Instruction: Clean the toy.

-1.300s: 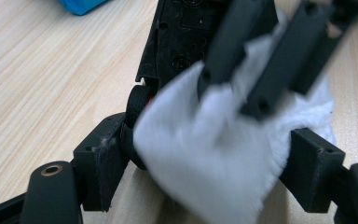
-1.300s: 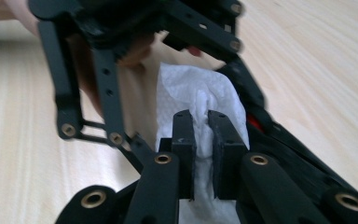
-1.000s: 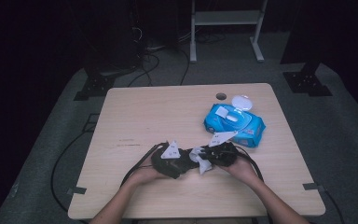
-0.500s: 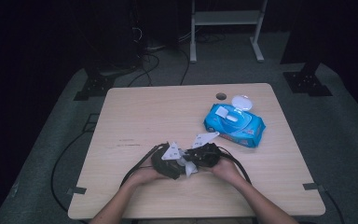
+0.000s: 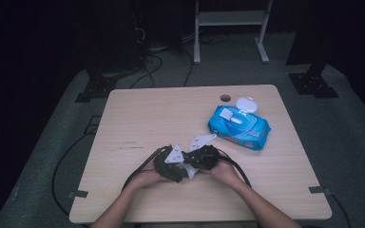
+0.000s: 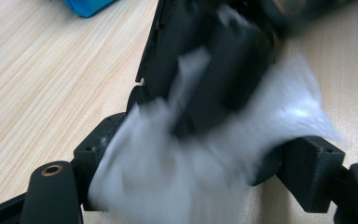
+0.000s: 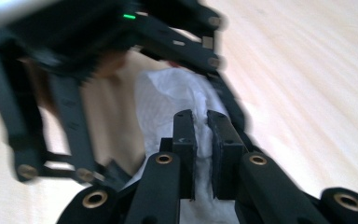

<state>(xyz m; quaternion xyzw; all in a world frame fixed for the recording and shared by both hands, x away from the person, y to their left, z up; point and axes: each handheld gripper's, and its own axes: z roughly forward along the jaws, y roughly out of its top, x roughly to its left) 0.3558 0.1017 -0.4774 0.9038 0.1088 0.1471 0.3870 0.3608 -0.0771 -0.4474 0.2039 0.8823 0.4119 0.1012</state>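
Near the table's front middle, my two grippers meet tip to tip. My right gripper (image 5: 191, 164) (image 7: 201, 126) is shut on a crumpled white wipe (image 5: 188, 171) (image 7: 163, 98). It reaches in between the wide-set jaws of my left gripper (image 5: 181, 167) (image 6: 191, 158), which stands open. The wipe (image 6: 168, 177) bunches across the gap from one left jaw to the other, blurred. The right gripper's black body (image 6: 223, 70) shows close above the wipe. The left gripper's frame (image 7: 74, 42) looms at the upper left of the right gripper view.
A blue pack of wipes (image 5: 239, 127) with its white lid flipped open lies at the right rear of the wooden table (image 5: 147, 118). A small round hole (image 5: 225, 98) sits near the far edge. Cables trail off the front left edge.
My right gripper has moved left with the wipe, closing the gap to the left gripper until their tips overlap. The left hand stayed put.
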